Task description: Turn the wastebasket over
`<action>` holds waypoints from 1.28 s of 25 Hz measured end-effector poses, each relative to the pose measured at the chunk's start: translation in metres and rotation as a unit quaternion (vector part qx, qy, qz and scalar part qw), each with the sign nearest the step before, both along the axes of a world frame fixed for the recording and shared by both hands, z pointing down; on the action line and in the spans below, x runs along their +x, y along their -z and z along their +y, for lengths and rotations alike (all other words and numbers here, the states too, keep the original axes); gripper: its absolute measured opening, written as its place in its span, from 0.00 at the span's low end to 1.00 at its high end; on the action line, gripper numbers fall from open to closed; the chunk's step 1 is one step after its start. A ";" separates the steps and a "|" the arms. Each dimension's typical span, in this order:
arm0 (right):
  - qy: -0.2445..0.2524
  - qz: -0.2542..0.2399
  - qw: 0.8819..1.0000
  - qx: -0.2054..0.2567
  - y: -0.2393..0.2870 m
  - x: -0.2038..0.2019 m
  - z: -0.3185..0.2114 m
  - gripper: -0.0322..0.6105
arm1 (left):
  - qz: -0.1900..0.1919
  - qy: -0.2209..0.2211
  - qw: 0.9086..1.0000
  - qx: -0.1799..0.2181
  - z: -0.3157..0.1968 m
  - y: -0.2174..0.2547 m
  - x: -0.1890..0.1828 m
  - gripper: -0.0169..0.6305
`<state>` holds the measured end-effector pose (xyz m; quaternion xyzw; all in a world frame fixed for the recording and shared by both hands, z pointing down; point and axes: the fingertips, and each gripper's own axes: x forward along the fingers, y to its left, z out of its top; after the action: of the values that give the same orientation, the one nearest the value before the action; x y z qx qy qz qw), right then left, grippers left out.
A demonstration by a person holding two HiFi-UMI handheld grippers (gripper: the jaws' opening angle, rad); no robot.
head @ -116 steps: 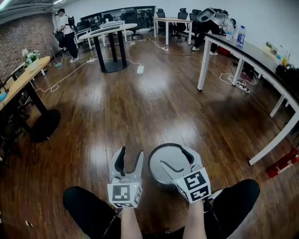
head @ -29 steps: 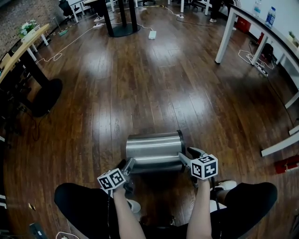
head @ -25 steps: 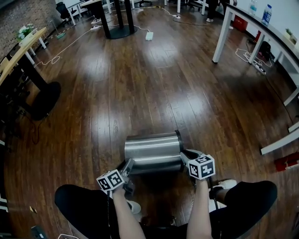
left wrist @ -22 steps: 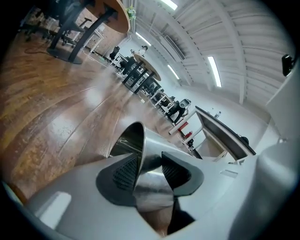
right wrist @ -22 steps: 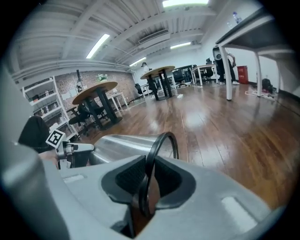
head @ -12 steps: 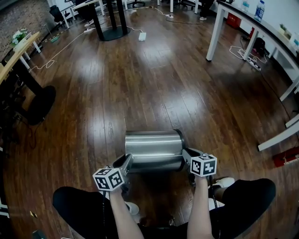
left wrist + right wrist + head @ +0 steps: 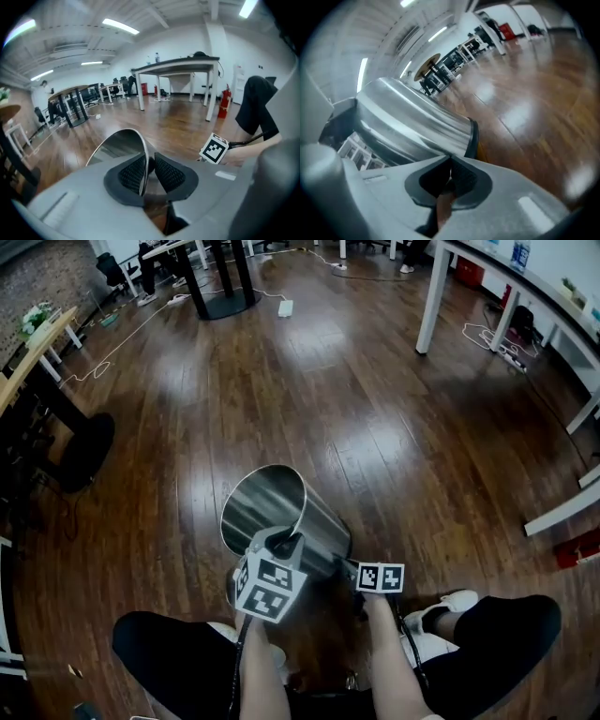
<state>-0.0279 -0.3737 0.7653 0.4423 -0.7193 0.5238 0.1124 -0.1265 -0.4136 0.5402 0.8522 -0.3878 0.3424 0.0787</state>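
Wastebasket point(image 7: 277, 507) tilted, mouth raised. Left gripper point(image 7: 285, 542) jaws, just closing, clamp its open rim — right gripper point(image 7: 351, 570) jaws together beside the base.

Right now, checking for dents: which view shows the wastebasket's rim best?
Left gripper view: the rim arcs close-up through mid-frame. The head view shows the whole tilted wastebasket, mouth small; the right gripper view only its steel side and dark band.

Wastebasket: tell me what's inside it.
Only bare shiny metal wall shows inside the wastebasket; no contents visible. The left gripper, whose jaws have just been closing on the rim, covers the lower mouth, so the bottom is unseen.
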 end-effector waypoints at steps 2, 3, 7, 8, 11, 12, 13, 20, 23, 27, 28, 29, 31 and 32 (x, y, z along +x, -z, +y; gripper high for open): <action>-0.044 -0.028 0.998 -0.024 -0.017 0.002 0.008 0.03 | -0.034 -0.039 0.999 0.001 0.010 -0.010 0.028 0.14; -0.067 -0.032 0.997 -0.033 -0.024 0.012 0.011 0.03 | -0.052 -0.058 0.997 0.001 0.016 -0.015 0.042 0.13; -0.153 -0.012 0.988 -0.036 -0.028 0.072 0.011 0.03 | -0.139 -0.132 0.981 0.008 0.050 -0.043 0.083 0.13; -0.157 -0.006 0.987 -0.026 -0.022 0.083 0.008 0.03 | -0.149 -0.137 0.979 0.010 0.057 -0.049 0.087 0.13; -0.111 0.025 0.993 0.019 0.000 0.095 -0.004 0.04 | -0.120 -0.120 0.986 -0.003 0.070 -0.065 0.089 0.12; -0.097 0.034 0.994 0.033 0.009 0.095 -0.008 0.04 | -0.104 -0.112 0.988 -0.010 0.072 -0.069 0.089 0.11; -0.088 0.038 0.994 0.048 0.018 0.093 -0.011 0.05 | -0.097 -0.107 0.989 -0.010 0.073 -0.072 0.090 0.10; -0.006 0.062 0.989 0.133 0.068 0.061 -0.005 0.05 | -0.122 -0.099 0.986 0.047 0.073 -0.077 0.093 0.12; 0.016 0.074 0.980 0.187 0.097 0.053 0.006 0.06 | -0.080 -0.075 0.990 0.084 0.071 -0.068 0.089 0.13; 0.017 0.080 0.960 0.269 0.156 0.048 0.030 0.07 | 0.038 0.032 0.991 0.128 0.078 -0.019 0.054 0.18; 0.014 0.077 0.954 0.289 0.173 0.047 0.038 0.08 | 0.061 0.054 0.987 0.140 0.085 -0.003 0.046 0.19; 0.012 0.073 0.948 0.310 0.191 0.048 0.047 0.09 | 0.082 0.074 0.982 0.152 0.093 0.012 0.040 0.19; 0.024 0.075 0.933 0.351 0.227 0.048 0.068 0.10 | 0.126 0.118 0.968 0.182 0.113 0.044 0.027 0.20; 0.034 0.080 0.925 0.371 0.246 0.046 0.080 0.11 | 0.147 0.142 0.958 0.199 0.125 0.060 0.018 0.22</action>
<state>0.0185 -0.2939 0.5192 0.4679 -0.8654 0.1784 0.0151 -0.1082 -0.2883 0.4803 0.8274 -0.5495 0.1150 0.0114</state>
